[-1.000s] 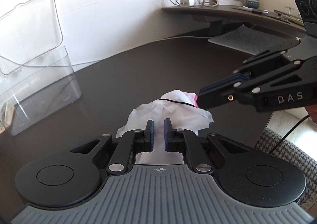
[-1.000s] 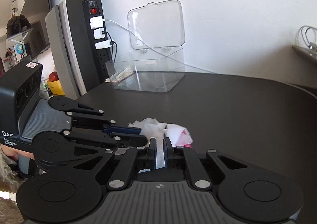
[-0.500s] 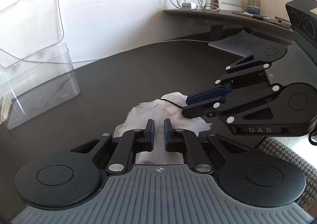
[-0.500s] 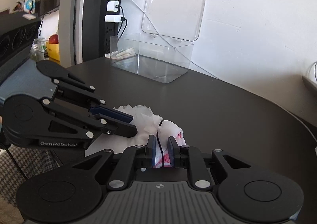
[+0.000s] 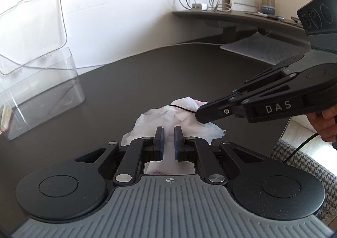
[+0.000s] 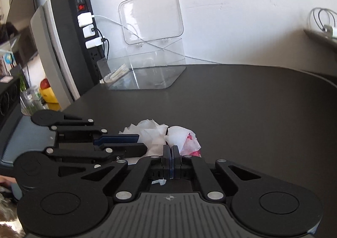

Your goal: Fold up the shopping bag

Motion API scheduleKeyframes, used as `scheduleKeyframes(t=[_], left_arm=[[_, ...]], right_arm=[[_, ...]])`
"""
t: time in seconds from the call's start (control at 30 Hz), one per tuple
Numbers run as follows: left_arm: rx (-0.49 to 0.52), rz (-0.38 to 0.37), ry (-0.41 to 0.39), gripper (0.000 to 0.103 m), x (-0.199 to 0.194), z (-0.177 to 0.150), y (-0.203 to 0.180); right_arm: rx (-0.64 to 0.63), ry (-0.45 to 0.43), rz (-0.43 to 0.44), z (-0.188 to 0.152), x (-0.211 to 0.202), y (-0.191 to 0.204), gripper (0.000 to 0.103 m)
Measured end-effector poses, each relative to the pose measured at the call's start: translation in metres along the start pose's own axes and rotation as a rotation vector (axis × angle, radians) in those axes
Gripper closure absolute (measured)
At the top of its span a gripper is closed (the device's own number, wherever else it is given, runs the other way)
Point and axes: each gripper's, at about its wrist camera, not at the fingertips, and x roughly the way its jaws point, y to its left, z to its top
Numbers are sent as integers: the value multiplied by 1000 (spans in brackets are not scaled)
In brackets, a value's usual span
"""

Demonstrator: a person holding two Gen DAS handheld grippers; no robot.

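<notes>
A crumpled white shopping bag [image 5: 179, 116] with red print lies bundled on the dark table [image 5: 189, 73]. My left gripper [image 5: 168, 143] is shut on the near end of the bundle, with white bag between its blue pads. A thin black cord [image 5: 183, 108] crosses the top of the bag. My right gripper [image 5: 198, 115] comes in from the right, its jaws closing to a pinch on that cord. In the right wrist view the pads of the right gripper [image 6: 171, 149] meet, the cord [image 6: 167, 136] runs into them, and the bag [image 6: 151, 132] lies just beyond. The left gripper [image 6: 142, 143] shows at left.
A clear plastic box [image 5: 42, 90] with its lid up stands at the table's back left, also seen as the box [image 6: 147, 69]. A power strip [image 6: 88, 27] with chargers rises behind it. A shelf [image 5: 210, 13] holds coiled cables. A hand [image 5: 324, 124] holds the right gripper past the table's right edge.
The right gripper's pads, slightly apart around the cord half a second ago, have come together on it, and the gripper has rolled and shifted. The left gripper and the bag have stayed put.
</notes>
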Motion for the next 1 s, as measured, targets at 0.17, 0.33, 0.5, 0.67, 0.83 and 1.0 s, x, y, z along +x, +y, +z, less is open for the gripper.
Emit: scheduleKeyframes(t=[0.17,0.33,0.5,0.67,0.83,1.0], left_arm=[[-30,-11,-7,94,0,-1,2],[-46,-5,-18,95,-1,-2,4],[-118,-55,-57,82,-16,0,14],[-262,-109,-152,48,-45,6,54],[-238,-157,-18,34,-20,5,81],[-267,-350,68,28,-1,-3,84]], right_arm=[[96,27,92,-6,1,2,100],[224,32,170,-14,6,-7,101],[175,4,175,-21,-3,-5,102],[-35,-7,98,-21,-11,17,102],[-56,2,110,-23,-12,15,102],[-47,9,128,-26,-15,8,102]])
